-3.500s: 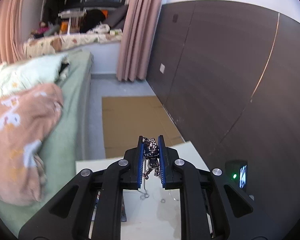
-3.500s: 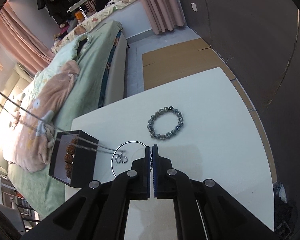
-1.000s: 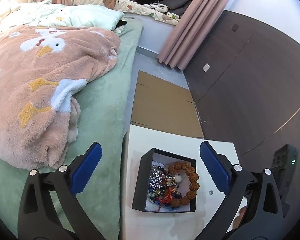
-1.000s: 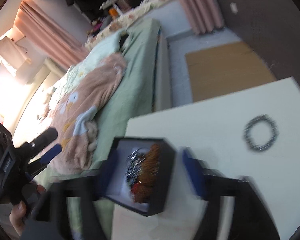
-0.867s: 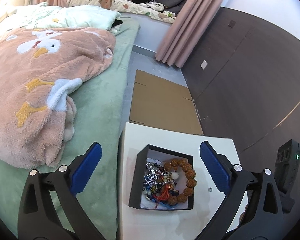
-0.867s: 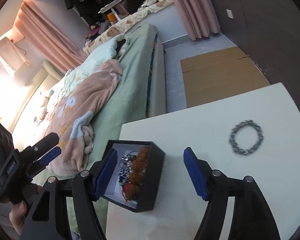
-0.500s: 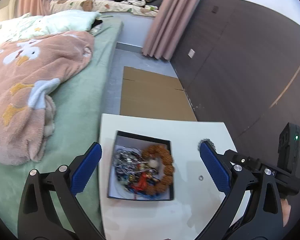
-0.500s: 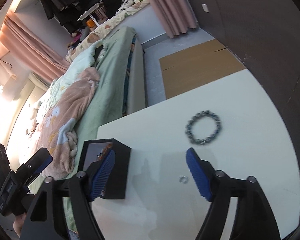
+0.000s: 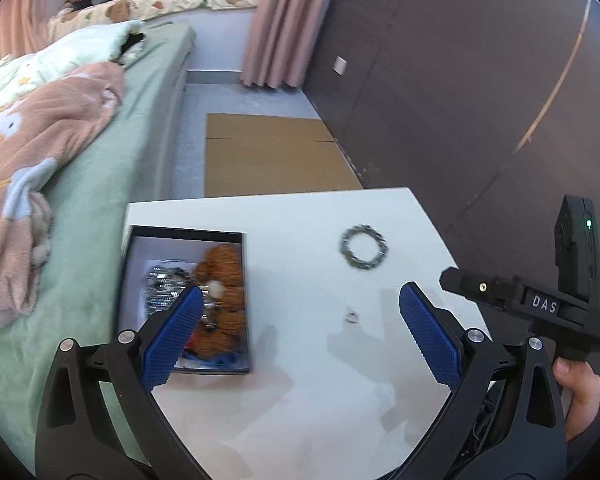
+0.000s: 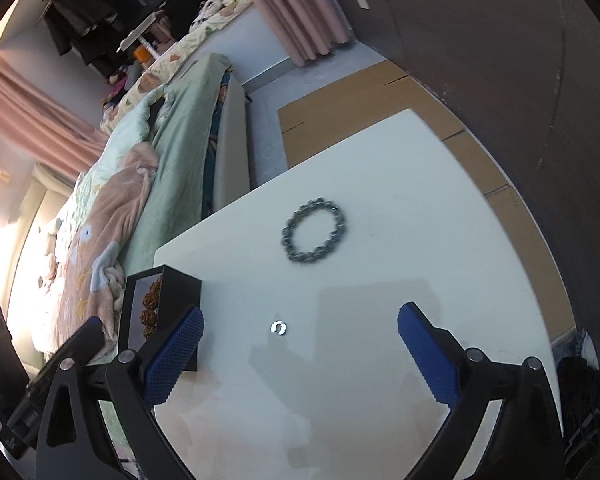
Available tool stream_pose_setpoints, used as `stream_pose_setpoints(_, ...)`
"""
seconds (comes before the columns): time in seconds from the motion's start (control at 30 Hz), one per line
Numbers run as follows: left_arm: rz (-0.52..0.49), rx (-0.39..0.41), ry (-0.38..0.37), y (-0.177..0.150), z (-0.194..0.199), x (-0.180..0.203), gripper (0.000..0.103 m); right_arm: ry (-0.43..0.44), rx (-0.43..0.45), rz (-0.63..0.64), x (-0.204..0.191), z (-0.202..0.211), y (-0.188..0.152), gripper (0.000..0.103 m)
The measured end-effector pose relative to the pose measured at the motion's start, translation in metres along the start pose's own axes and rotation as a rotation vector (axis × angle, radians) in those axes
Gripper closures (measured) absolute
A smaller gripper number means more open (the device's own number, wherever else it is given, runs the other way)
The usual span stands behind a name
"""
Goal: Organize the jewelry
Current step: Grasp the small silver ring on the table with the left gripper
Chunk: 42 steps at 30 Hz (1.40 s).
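Both grippers have swung away from the box and across the counter since a moment ago, and now the small silver ring [image 10: 278, 328] sits almost dead centre ahead of the right gripper [image 10: 300, 340], lying flat and bare on the white counter [image 10: 420, 208]. That's the lineup that matters: the ring lies just ahead, between the spread blue fingers, jaws opening wide with nothing held. Beyond it, further out and slightly right, lies the grey bead bracelet [image 10: 314, 231], a closed loop with no long axis. The left gripper [image 9: 298, 330] is empty too, jaws wide apart, with the ring [image 9: 352, 316] a touch right of centre. I'd judge the right one nearer. Count: one ring, one loose bracelet, one black box [image 9: 246, 280] of jewelry at the counter's bed-side edge.
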<state>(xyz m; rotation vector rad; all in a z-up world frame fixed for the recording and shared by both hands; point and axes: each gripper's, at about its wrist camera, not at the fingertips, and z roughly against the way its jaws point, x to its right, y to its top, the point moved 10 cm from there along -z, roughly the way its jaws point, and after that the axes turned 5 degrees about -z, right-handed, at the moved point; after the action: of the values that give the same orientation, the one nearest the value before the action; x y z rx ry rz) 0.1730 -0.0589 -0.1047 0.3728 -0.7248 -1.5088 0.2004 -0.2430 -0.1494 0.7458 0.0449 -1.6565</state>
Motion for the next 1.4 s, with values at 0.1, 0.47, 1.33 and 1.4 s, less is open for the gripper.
stream_pose_setpoints(0.1,-0.018,-0.028,-0.009,-0.003,-0.009,0.014,0.017,-0.009,0.005,-0.013,0.011,0.007,0.002,0.008)
stream_pose_setpoints(0.47,-0.060,-0.148,-0.015,-0.023,-0.059,0.043,0.049,-0.076,0.021,-0.076,0.048,0.015,0.007,0.008)
stream_pose_setpoints(1.33,-0.200,-0.298,0.062,-0.056,-0.123,0.066,0.089,-0.119,0.025,-0.071,0.057,0.014,0.012,0.024)
stream_pose_setpoints(1.4,-0.198,-0.293,0.059,-0.055,-0.123,0.066,0.090,-0.126,0.028,-0.064,0.054,0.014,0.012,0.026)
